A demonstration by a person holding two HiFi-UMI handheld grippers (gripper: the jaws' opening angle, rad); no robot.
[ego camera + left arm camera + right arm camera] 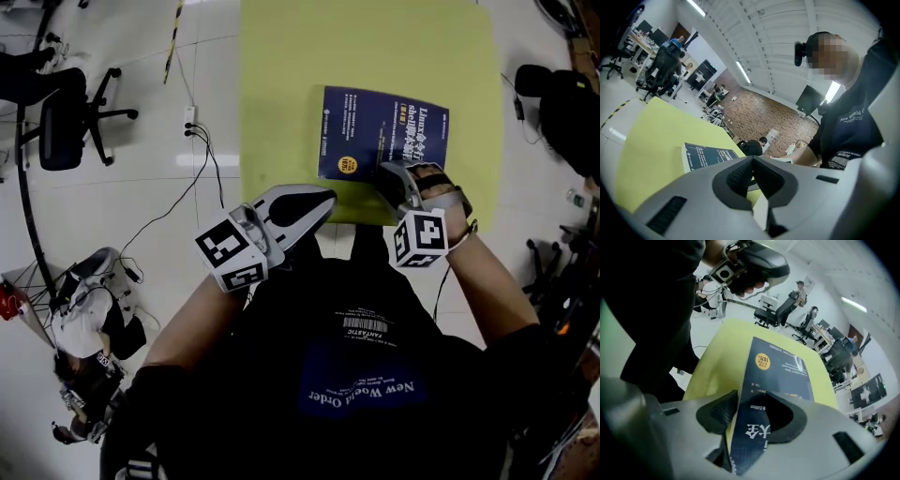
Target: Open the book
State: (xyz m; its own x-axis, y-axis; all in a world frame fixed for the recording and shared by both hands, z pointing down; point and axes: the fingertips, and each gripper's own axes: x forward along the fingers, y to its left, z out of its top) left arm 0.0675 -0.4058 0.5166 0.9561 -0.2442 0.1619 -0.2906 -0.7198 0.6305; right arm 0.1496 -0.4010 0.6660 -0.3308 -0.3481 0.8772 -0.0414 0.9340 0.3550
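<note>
The head view looks steeply down from above the person's head onto the table [281, 112], with the left gripper [323, 202] and the right gripper [392, 183] low in the frame. The left gripper view sits close behind its own jaws and looks almost level across the table, the book [705, 155] just ahead of that gripper. The right gripper view tilts downward, with the book between its jaws and the left gripper well ahead. All three views share the book and the table.
</note>
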